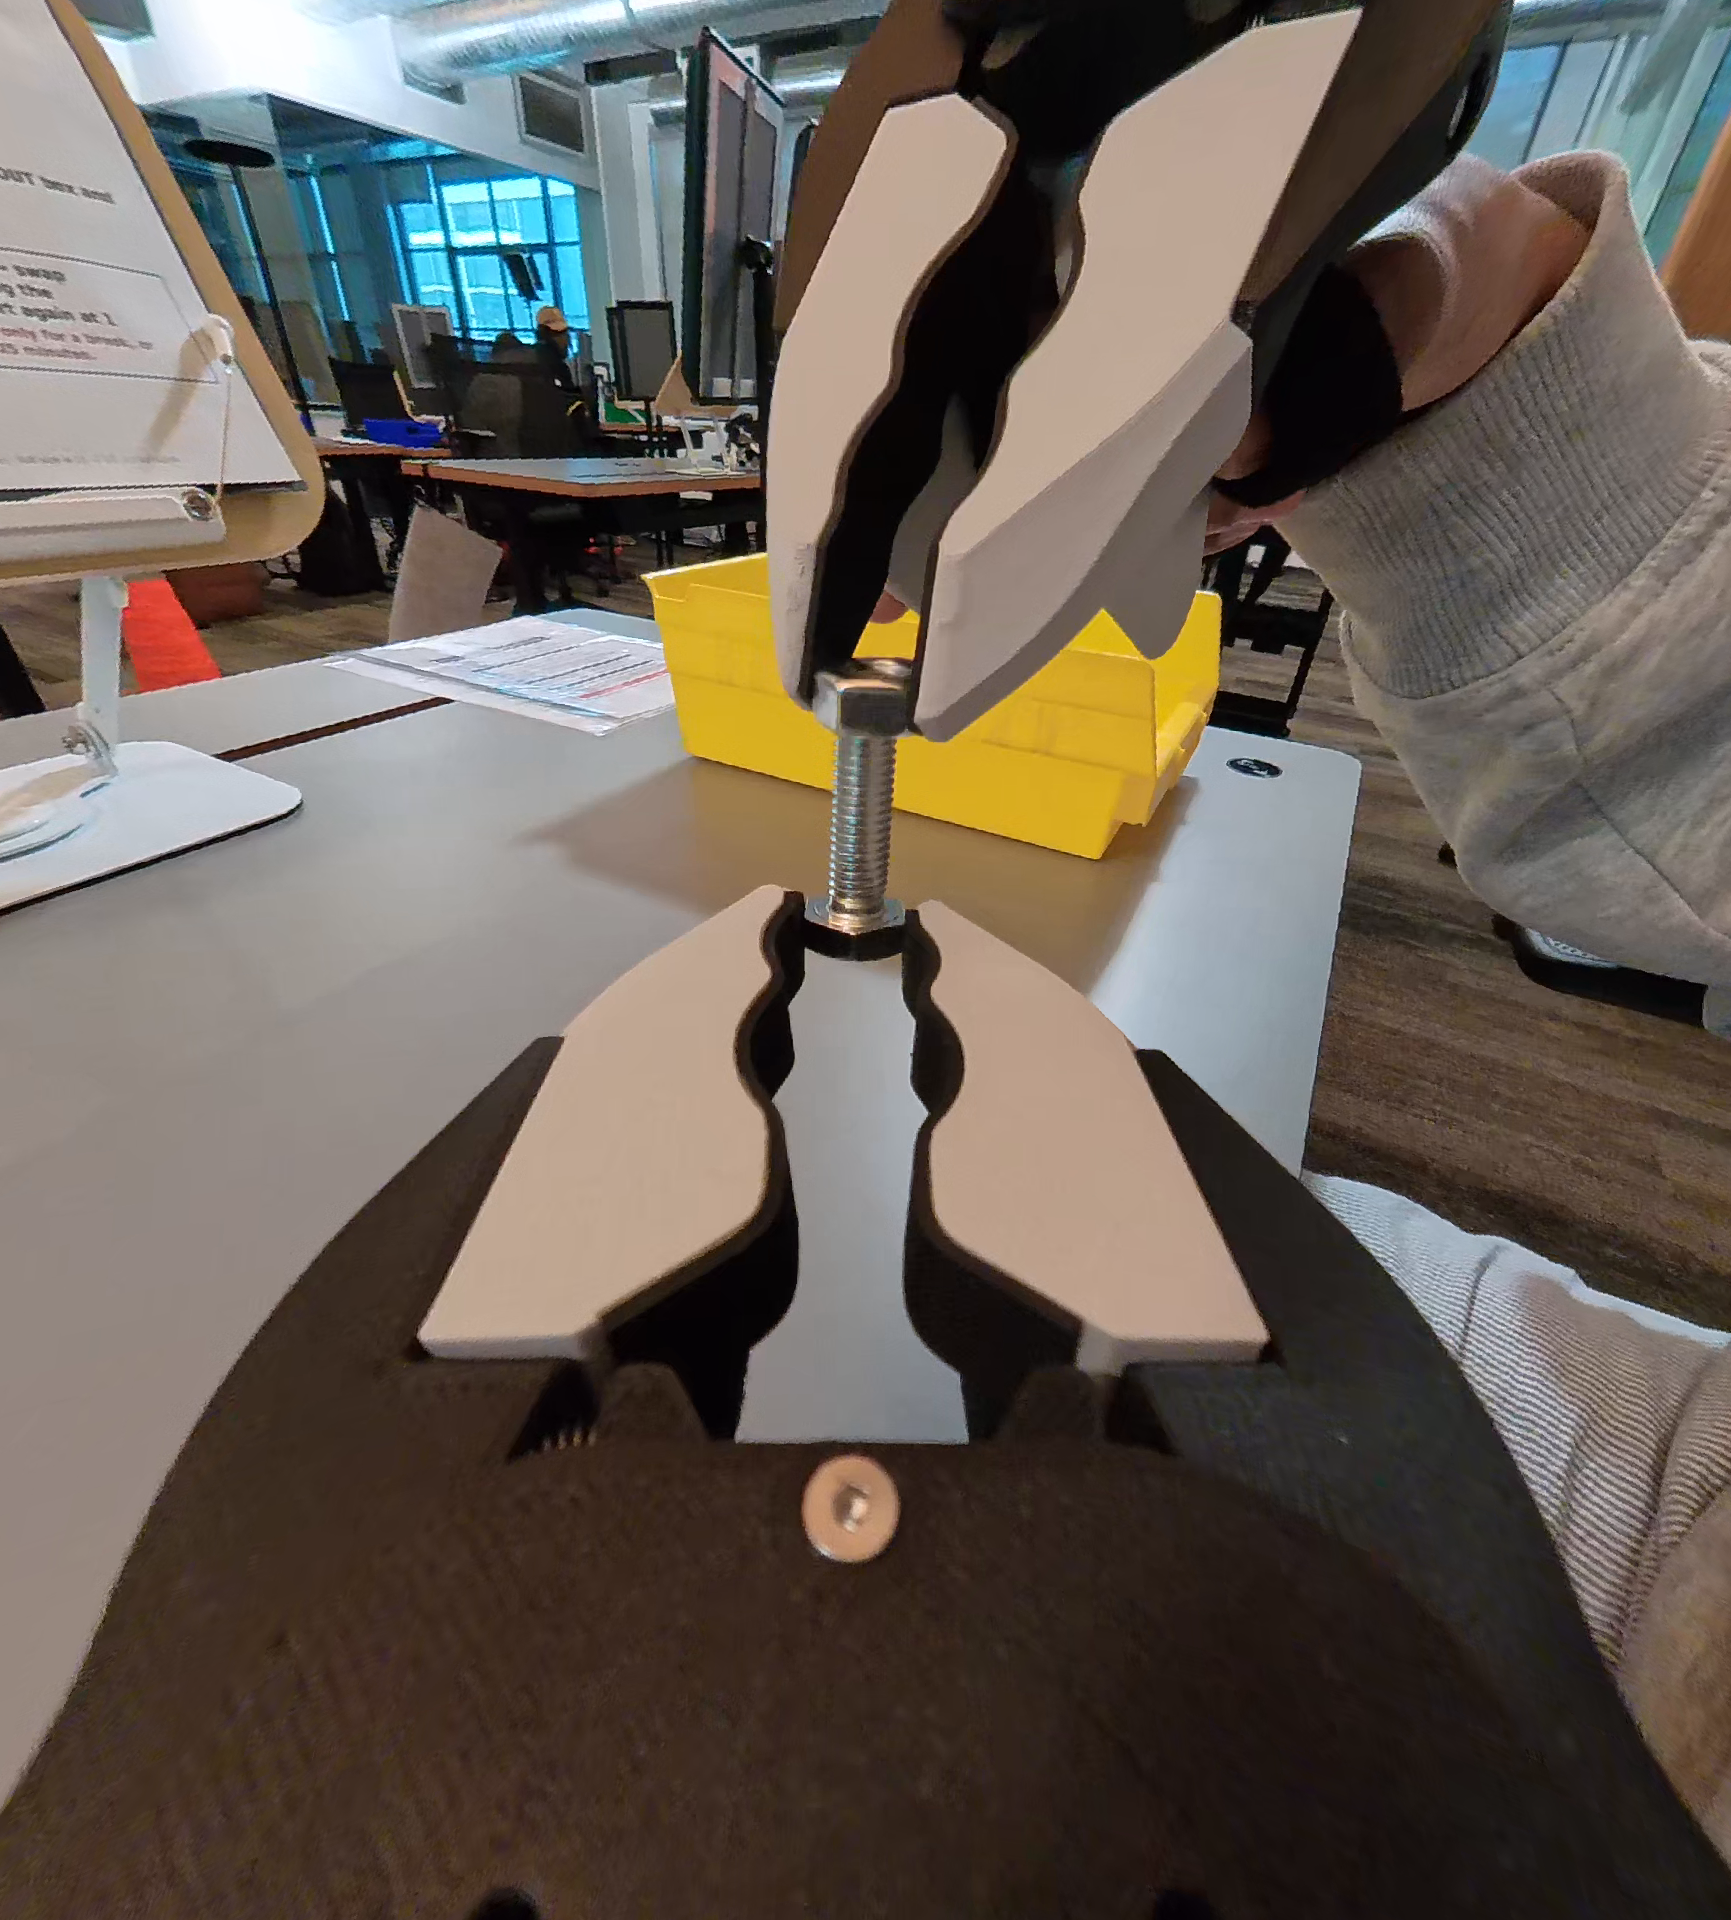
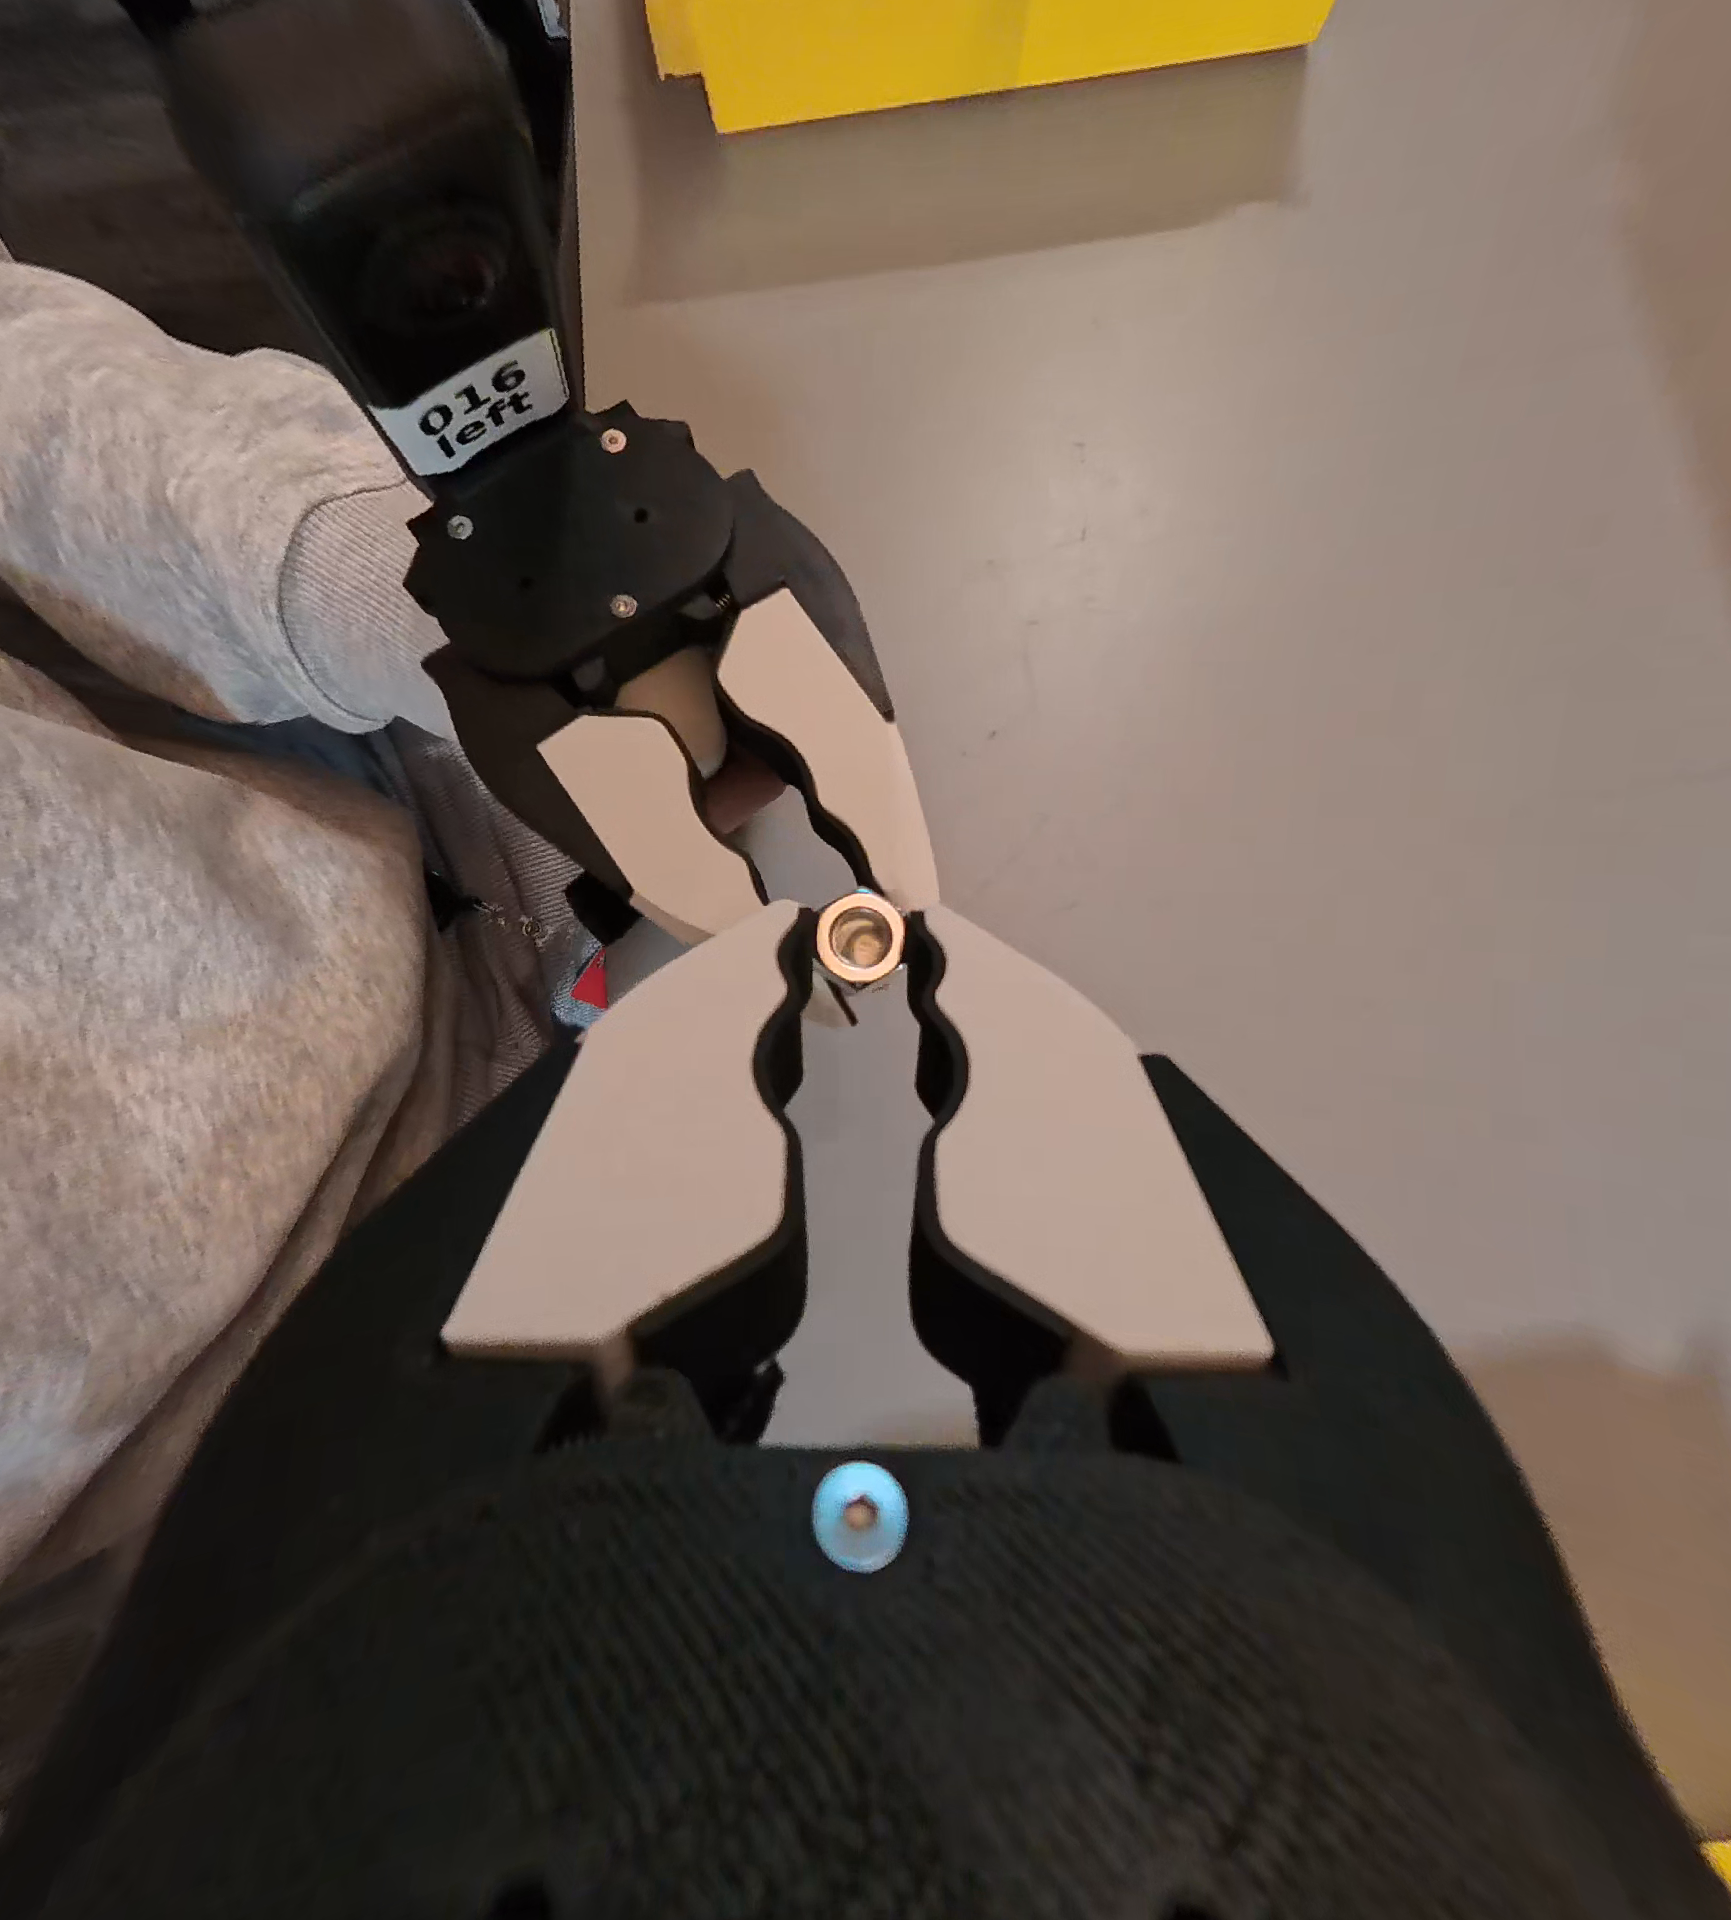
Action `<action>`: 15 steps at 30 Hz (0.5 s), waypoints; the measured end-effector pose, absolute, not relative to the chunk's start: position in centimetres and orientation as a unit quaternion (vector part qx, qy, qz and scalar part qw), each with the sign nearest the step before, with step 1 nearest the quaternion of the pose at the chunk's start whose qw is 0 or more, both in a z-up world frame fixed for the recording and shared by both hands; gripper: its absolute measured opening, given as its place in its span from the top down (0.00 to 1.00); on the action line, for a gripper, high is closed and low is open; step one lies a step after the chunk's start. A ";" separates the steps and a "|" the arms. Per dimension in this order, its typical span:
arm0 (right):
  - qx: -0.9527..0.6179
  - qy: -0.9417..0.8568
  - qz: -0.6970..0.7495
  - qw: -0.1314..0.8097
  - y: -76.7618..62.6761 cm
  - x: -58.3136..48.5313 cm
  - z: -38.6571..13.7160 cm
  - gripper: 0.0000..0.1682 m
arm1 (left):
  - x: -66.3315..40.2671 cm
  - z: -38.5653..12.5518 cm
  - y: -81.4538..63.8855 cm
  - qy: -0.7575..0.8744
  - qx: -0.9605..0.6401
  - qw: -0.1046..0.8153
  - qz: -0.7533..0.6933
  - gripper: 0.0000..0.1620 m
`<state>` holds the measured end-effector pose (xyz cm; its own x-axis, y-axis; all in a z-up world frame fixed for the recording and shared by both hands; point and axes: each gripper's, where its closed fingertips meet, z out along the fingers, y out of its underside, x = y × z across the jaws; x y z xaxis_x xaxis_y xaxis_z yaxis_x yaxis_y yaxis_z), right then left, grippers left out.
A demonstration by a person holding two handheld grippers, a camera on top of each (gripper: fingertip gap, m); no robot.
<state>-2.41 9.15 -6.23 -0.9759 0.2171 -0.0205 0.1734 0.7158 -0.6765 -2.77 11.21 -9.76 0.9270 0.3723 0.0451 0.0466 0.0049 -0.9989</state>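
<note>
A threaded steel bolt [image 1: 853, 821] is held upright above the grey table [image 1: 321, 1039] between two grippers. In the left wrist view, the left gripper [image 1: 853, 920] is seen from behind, its two white fingers [image 1: 632, 1143] drawn together at the tips and clamped on a hex piece, head or nut, at the lower end of the bolt. From above, the right gripper [image 1: 866, 681] is pointed downward, and its tips are closed on a hex nut [image 1: 866, 698] seated at the top of the threaded shank. A hand in a grey knitted sleeve [image 1: 1588, 623] is seen behind the right gripper.

In the right wrist view, the nut [image 2: 861, 932] is looked down upon end-on as a bright ring, pinched between the right gripper's [image 2: 859, 940] tips. Just beyond it, the left gripper [image 2: 819, 883] is angled in from the upper left, its black body marked with a white label [image 2: 474, 414], and its tips are met directly beneath the nut. The bolt's shank is hidden in this view.

A yellow plastic bin [image 1: 944, 727] is set on the table just behind the bolt, and its edge [image 2: 944, 62] is seen at the top of the right wrist view. Printed sheets [image 1: 528, 665] are laid flat to the left of the bin. A document stand [image 1: 61, 416] with a white base is placed at the table's far left. Desks and monitors are visible in the background.
</note>
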 end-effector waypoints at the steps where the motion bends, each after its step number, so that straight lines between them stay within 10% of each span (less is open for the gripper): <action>1: -0.105 -0.927 0.358 0.032 9.2 -2.4 -6.3 0.90 | -2.7 -9.8 11.3 -0.148 -0.697 0.692 0.117 0.89; 15: -0.104 -0.925 0.364 0.044 9.7 -2.4 -6.0 0.90 | -2.5 -9.3 11.8 -0.157 -0.680 0.709 0.100 0.89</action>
<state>-2.45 9.67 -6.02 -0.9747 0.2235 0.0053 0.1599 0.7135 -0.6822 -2.54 11.79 -9.25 0.9310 0.3547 0.0863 0.0713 0.0553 -0.9959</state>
